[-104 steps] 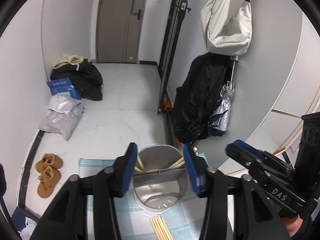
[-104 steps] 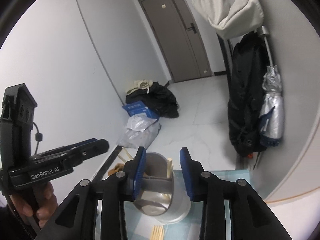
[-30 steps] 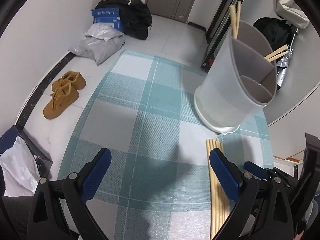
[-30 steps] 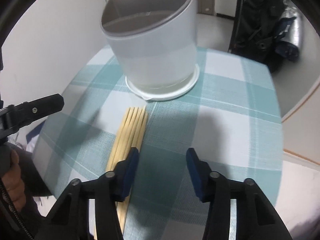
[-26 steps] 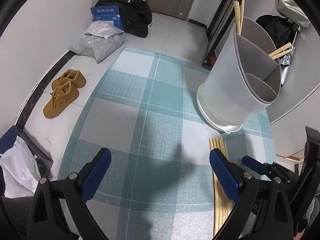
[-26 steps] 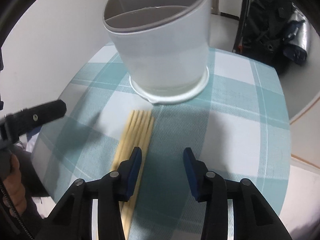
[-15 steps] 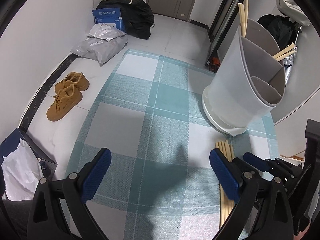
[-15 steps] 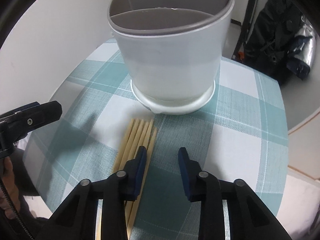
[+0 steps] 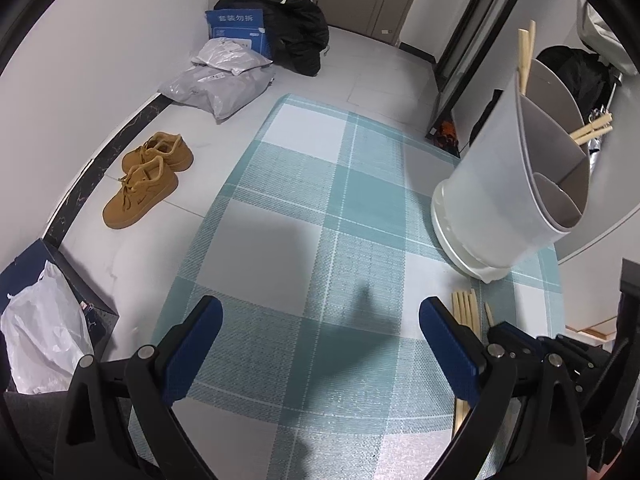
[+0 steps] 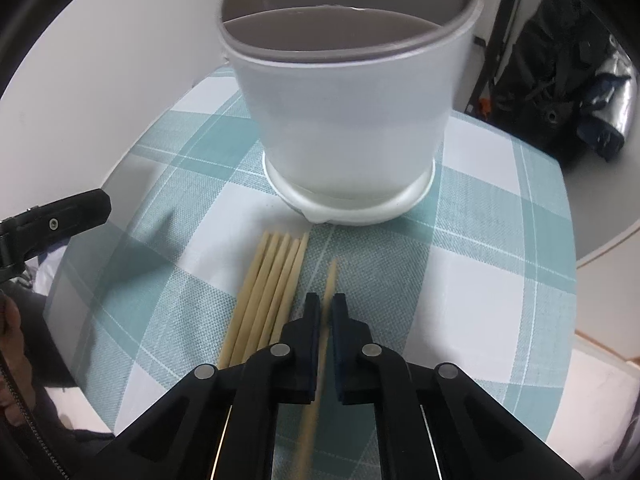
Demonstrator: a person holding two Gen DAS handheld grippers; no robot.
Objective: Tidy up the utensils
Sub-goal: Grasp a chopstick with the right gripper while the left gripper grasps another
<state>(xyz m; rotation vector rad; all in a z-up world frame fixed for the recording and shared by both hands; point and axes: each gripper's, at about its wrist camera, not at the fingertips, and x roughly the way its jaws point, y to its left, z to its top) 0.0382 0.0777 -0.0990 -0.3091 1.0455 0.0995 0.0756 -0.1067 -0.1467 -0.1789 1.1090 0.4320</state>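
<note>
The right claw (image 10: pixel 326 312) has just been closing and now pinches a single chopstick (image 10: pixel 330 280), which lies a little apart from the row of chopsticks (image 10: pixel 272 288) on the checked tabletop (image 10: pixel 472 248). The white utensil holder (image 10: pixel 348 120) stands just beyond them. The left claw (image 9: pixel 320 344) hangs wide open above bare cloth, nothing between its pads.

One chopstick (image 10: pixel 330 280) is clamped between the just-closed jaws of the right gripper (image 10: pixel 326 312). Five more chopsticks (image 10: pixel 268 292) are seen just beside it, before the holder (image 10: pixel 344 120).
</note>
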